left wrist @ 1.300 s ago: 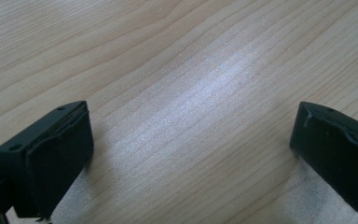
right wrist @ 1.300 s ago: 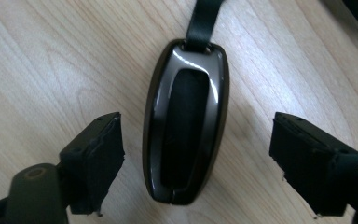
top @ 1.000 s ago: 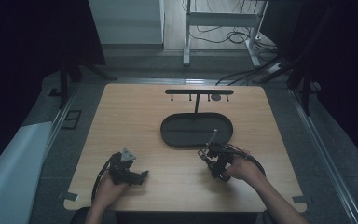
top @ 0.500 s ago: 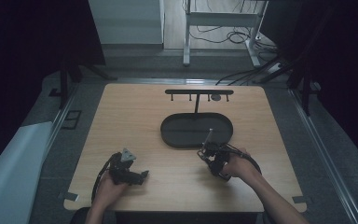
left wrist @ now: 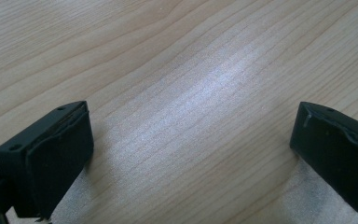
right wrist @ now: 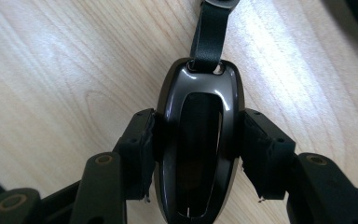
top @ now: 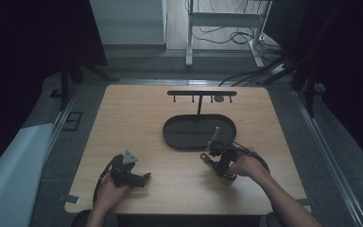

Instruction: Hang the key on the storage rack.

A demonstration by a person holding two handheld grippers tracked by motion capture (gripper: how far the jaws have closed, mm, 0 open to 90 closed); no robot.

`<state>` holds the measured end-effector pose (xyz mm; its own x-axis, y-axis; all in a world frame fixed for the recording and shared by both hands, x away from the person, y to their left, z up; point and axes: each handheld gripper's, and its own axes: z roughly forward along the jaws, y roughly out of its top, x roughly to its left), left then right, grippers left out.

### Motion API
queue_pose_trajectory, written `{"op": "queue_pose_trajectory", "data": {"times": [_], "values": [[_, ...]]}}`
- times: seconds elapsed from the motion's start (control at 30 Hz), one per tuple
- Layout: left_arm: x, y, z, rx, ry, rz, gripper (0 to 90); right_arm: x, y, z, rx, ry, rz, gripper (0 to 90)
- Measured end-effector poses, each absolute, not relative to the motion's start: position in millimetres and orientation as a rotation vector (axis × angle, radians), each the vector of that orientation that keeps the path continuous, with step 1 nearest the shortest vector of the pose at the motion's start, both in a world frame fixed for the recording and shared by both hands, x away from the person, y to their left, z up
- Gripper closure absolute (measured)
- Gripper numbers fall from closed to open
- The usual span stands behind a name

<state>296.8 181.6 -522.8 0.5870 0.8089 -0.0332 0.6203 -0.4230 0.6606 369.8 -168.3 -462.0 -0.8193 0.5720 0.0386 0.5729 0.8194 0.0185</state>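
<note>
A dark glossy key fob (right wrist: 198, 140) with an oval window lies on the wooden table (top: 137, 118). A black strap (right wrist: 212, 32) runs from its top end. My right gripper (right wrist: 198, 135) is shut on the fob, and its pads (right wrist: 142, 149) press on both long sides. In the high view the right gripper (top: 216, 158) sits just in front of the black oval tray (top: 175, 137). My left gripper (top: 142, 178) rests near the table's front left. The left gripper (left wrist: 191, 144) is open, with only bare wood between its jaws.
A black rack with several hooks (top: 202, 93) stands behind the tray on a thin post. Cables trail from both grippers across the table. Floor rails and desk legs lie beyond the table's far edge.
The right hand has edged slightly to the left, toward the tray's front rim. The left hand has kept still.
</note>
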Motion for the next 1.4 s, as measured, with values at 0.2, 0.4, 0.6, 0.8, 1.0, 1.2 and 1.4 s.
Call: {"op": "queue_pose_trajectory", "data": {"times": [0.2,0.4,0.6,0.8,1.0,1.2,1.4], "values": [[297,182,-523,2.181,1.13,0.385,0.0,373,-173,-445,-0.927,-2.961,-0.077,48.3],[297,182,-523,2.18,1.13,0.385,0.0,377,-179,-430,-0.927,-2.945,-0.112,48.3],[297,181,-523,2.175,1.132,0.387,0.0,382,-184,-414,-0.945,-2.928,-0.148,48.3],[297,181,-523,2.178,1.131,0.386,0.0,386,-188,-401,-0.953,-2.927,-0.169,48.3],[297,181,-523,2.177,1.13,0.386,0.0,392,-193,-384,-0.985,-2.923,-0.187,48.4],[297,181,-523,2.177,1.13,0.386,0.0,399,-199,-363,-1.024,-2.927,-0.212,48.4],[297,181,-523,2.179,1.129,0.385,0.0,407,-207,-346,-1.068,-2.929,-0.242,48.4]]}}
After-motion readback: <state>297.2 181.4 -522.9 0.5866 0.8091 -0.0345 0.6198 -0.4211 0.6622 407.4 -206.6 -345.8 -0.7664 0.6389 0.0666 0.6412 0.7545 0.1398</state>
